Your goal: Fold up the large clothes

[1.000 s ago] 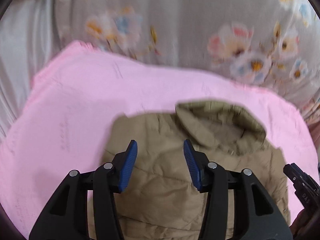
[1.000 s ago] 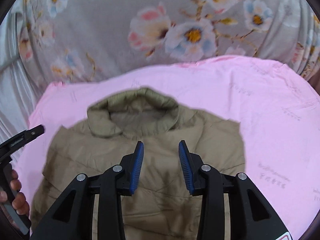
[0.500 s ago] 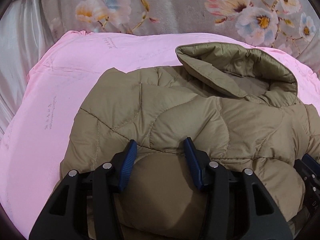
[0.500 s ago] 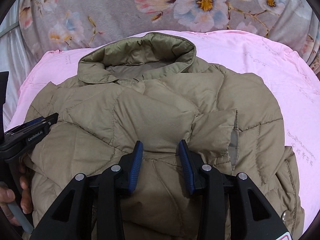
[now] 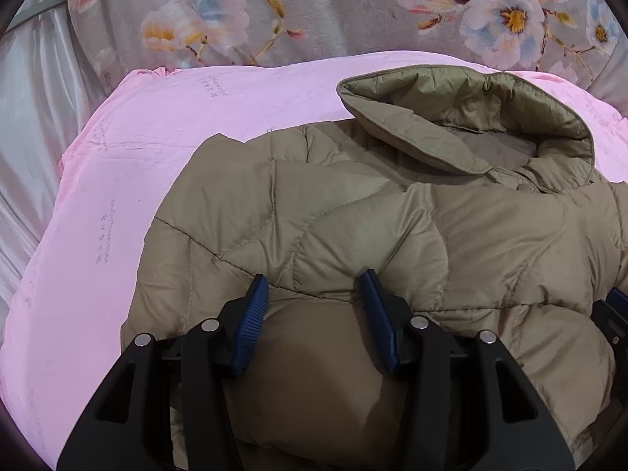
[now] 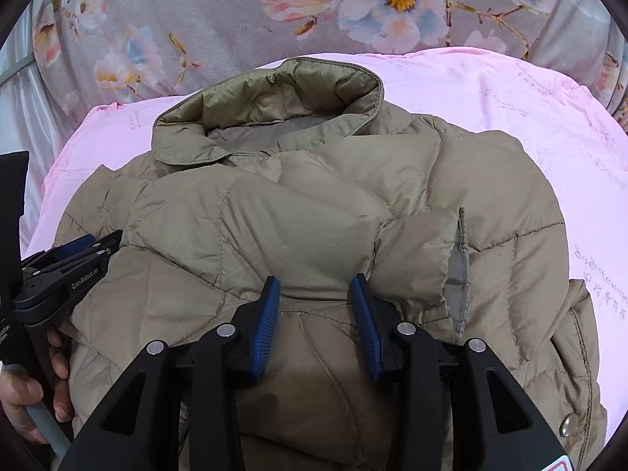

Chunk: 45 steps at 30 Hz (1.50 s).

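Right now both claws sit low on the khaki puffer jacket (image 5: 353, 216), jaws parted, with a puffy fold bulging up between the blue pads. The left gripper (image 5: 316, 290) looks released: its pads straddle the fabric without visibly pinching it. The right gripper (image 6: 316, 292) stands likewise, released, its pads just touching the quilted edge at their tips. Such placement, I judge, lets the bottom half lie folded up over the chest.

Outward at 12 o'clock the collar (image 6: 274, 110) stands open toward the far side, so the jacket lies face up. At 3 o'clock in the right view a sleeve cuff (image 6: 457, 267) is tucked across the front. At 9 o'clock a hand (image 6: 35, 400) holds the left tool. Beneath everything spreads the pink sheet (image 5: 157, 125), with a floral blanket (image 6: 196, 11) beyond.
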Each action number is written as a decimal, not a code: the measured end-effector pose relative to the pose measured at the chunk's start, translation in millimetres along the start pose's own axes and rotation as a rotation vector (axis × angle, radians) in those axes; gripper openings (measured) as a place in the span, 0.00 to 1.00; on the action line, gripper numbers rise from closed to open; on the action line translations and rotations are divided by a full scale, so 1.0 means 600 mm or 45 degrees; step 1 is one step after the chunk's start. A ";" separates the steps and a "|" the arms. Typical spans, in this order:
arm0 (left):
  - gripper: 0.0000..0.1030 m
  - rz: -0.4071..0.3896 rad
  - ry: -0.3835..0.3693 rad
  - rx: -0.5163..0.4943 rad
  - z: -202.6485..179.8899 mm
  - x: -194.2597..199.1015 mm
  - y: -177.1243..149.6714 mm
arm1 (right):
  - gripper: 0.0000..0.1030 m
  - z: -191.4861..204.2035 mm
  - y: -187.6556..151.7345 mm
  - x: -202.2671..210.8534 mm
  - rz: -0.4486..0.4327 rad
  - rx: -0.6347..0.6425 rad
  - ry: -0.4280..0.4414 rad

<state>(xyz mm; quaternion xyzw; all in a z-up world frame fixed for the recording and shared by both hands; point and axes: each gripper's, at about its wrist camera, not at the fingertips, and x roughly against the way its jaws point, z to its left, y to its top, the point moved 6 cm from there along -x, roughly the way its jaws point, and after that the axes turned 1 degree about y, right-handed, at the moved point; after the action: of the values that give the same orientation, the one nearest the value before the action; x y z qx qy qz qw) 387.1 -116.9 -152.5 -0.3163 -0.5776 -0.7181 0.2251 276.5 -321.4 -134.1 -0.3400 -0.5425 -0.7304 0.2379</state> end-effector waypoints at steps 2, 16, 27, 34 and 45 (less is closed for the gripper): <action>0.46 0.033 -0.050 0.016 0.012 0.018 0.000 | 0.39 -0.001 0.003 0.008 0.036 0.016 0.013; 0.69 0.238 -0.657 0.415 0.003 -0.002 0.166 | 0.55 -0.069 0.168 -0.035 0.005 -0.448 0.244; 0.04 0.219 -0.781 0.447 -0.028 -0.017 0.192 | 0.00 -0.022 0.231 -0.003 -0.238 -0.371 0.503; 0.03 0.185 -0.603 0.264 -0.044 -0.040 0.143 | 0.00 -0.048 0.152 -0.080 -0.033 -0.267 0.239; 0.04 0.164 -0.605 0.279 -0.042 -0.075 0.104 | 0.48 -0.055 0.146 -0.078 -0.062 -0.382 0.278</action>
<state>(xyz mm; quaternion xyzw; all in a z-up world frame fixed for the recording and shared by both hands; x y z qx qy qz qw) 456.6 -157.4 -145.4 -0.4859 -0.6671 -0.5412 0.1615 361.9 -379.7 -120.1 -0.2771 -0.4065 -0.8413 0.2241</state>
